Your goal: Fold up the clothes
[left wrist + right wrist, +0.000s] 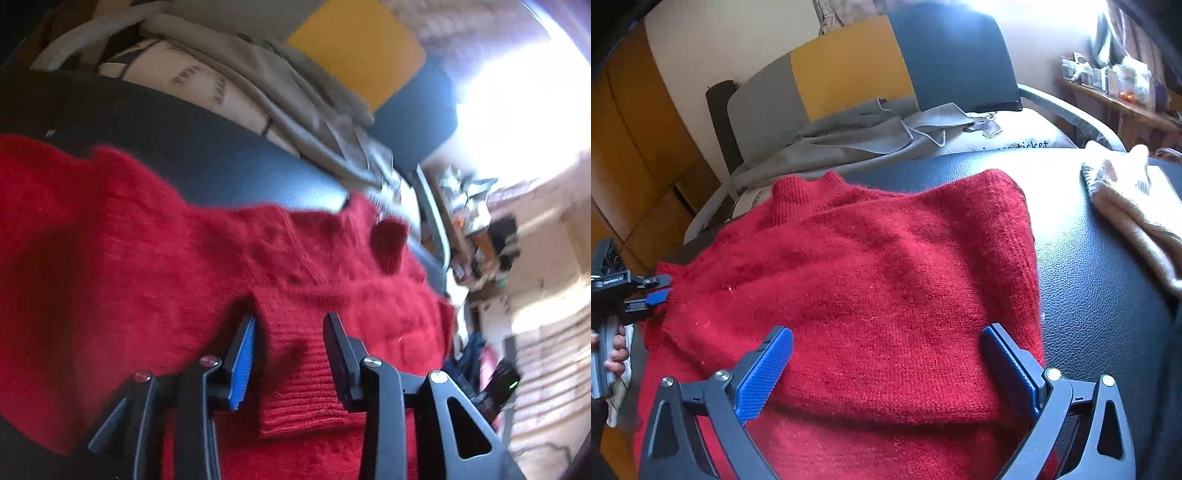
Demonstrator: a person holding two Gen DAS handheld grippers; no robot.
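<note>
Now | red sweater (pixel 871 280) on black surface (pixel 1100 295) | both tongs apart

Behind the black leather surface (pixel 1108 295): yellow cushion (pixel 849 66), dark blue cushion (pixel 953 55), cluttered wooden shelf (pixel 1123 99).

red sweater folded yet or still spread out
Partly folded: the red sweater shows a doubled layer at its near edge, collar still exposed, on the black surface.

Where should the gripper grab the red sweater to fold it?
Probably by the ribbed cuff of the red sweater, lying flat on top between the open left gripper fingers. It is a thick loose edge that can lift free, so come from above and pinch it. The right gripper is open too, holding nothing.
</note>
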